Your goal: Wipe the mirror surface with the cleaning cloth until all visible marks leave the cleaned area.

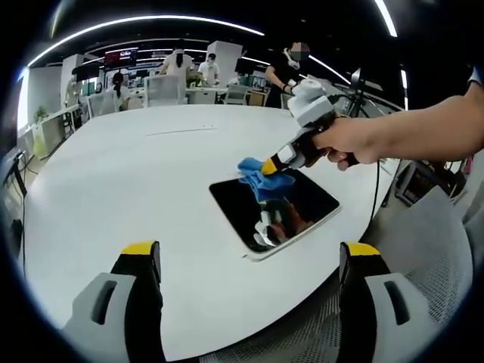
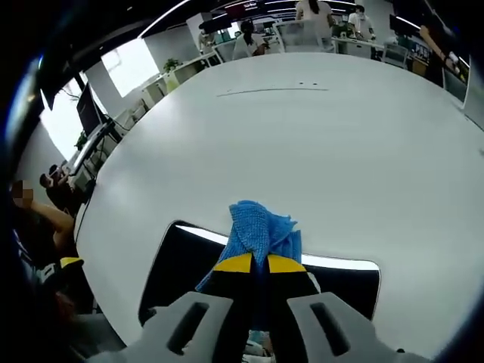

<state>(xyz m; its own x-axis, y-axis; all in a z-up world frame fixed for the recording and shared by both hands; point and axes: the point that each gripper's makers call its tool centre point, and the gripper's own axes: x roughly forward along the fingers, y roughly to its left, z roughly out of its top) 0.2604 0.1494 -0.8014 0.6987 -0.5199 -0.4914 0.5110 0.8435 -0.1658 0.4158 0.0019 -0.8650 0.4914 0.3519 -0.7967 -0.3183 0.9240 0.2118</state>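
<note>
Left gripper view, centre right of the frame: lying flat on the white tabletop [image 1: 136,174] near its close edge, the dark mirror [image 1: 276,214], reflecting the tool above it. Pressing onto the mirror's upper left corner, the blue cleaning cloth [image 1: 261,180], bunched and pinched tight in the right tongs [image 1: 270,166], with a hand [image 1: 355,141] gripping the handle and a bare forearm reaching in from the right edge. Rising from the bottom of the frame, the left tongs [image 1: 249,261], yellow-tipped jaws standing wide apart, holding nothing, hovering over the bare tabletop just short of the mirror. Crowding the lower right, a grey mesh chair [image 1: 423,249], and a black cable [image 1: 376,198] hanging past the tabletop edge beside the mirror.

Right gripper view, lower centre: the right tongs [image 2: 259,264] closing fully on the cloth [image 2: 257,227], yellow tips touching, blue fabric bulging out above them and covering the middle of the mirror [image 2: 181,265]. Stretching across the upper half, open white tabletop [image 2: 318,136]. Standing well behind it in both views, desks, monitors and several people.
</note>
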